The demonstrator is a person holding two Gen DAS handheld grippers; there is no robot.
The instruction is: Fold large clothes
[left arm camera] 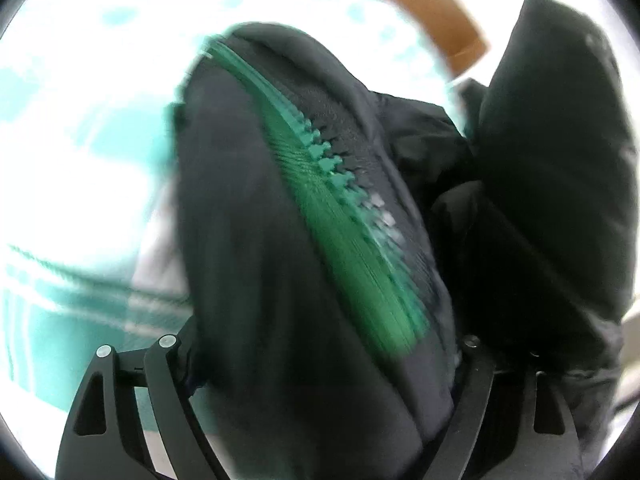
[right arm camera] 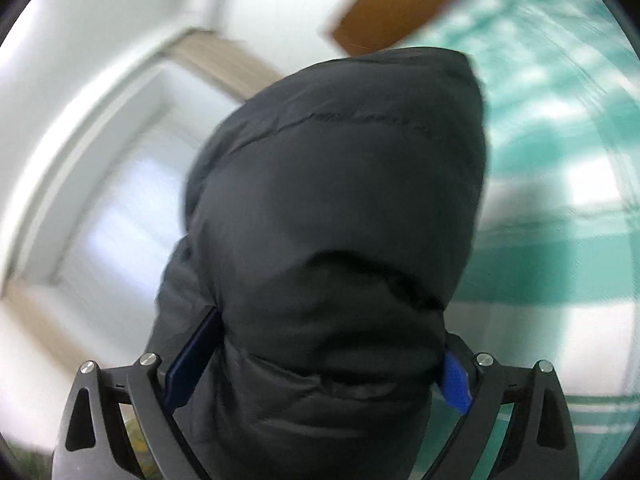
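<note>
A teal-and-white checked bed cover [right arm camera: 560, 208] is seen behind. A black padded jacket [right arm camera: 340, 208] is held aloft above it, gripped by the right gripper [right arm camera: 320, 364] and, beside its green zipper [left arm camera: 340, 216], by the left gripper [left arm camera: 320, 360].

The jacket [left arm camera: 256, 264] fills the left wrist view and hides the fingertips of the left gripper [left arm camera: 320, 360]; the grip on the fabric cannot be confirmed. The green zipper [left arm camera: 340, 216] is smeared by motion blur toward its near end. In the right wrist view, padded fabric covers the right gripper [right arm camera: 320, 360] between its blue pads [right arm camera: 454, 380], so contact is not visible. The checked cloth [right arm camera: 560, 160], the brown board [right arm camera: 384, 12] and the white frame [right arm camera: 100, 140] are blurred and cut off at the picture edge.
</note>
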